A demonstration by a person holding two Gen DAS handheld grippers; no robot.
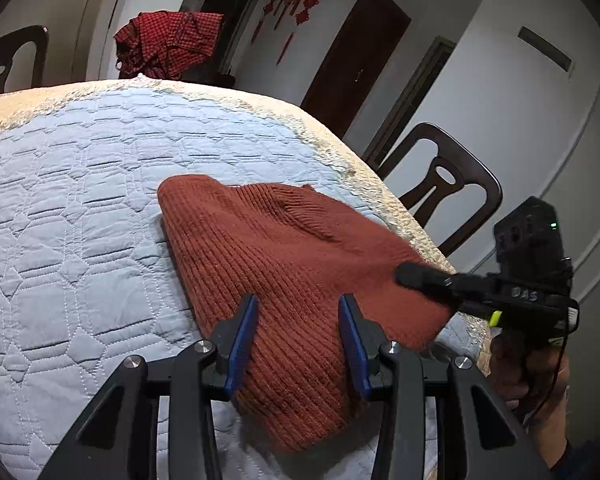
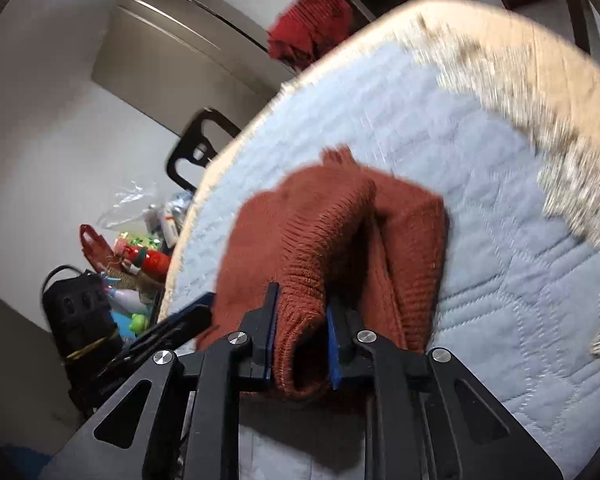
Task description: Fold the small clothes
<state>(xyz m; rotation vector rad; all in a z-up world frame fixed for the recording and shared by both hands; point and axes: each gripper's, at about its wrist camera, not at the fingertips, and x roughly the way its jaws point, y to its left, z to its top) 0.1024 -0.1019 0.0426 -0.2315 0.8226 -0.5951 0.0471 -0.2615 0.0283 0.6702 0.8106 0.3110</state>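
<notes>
Right claw [image 2: 302, 320] pinches a bunched edge of the rust knit garment [image 1: 284, 264]; left claw [image 1: 298, 332] straddles it, partly open, gripping nothing. Lay the fold flat on the quilted worktop [image 1: 80, 200].

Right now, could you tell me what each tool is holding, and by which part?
The right tool pinches a bunched fold at the near edge of the knit. The left tool stands open over it, holding nothing.

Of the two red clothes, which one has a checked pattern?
The red garment heaped beyond the table's far edge is checked; the rust knit sweater on the quilted cover is plain ribbed.
</notes>
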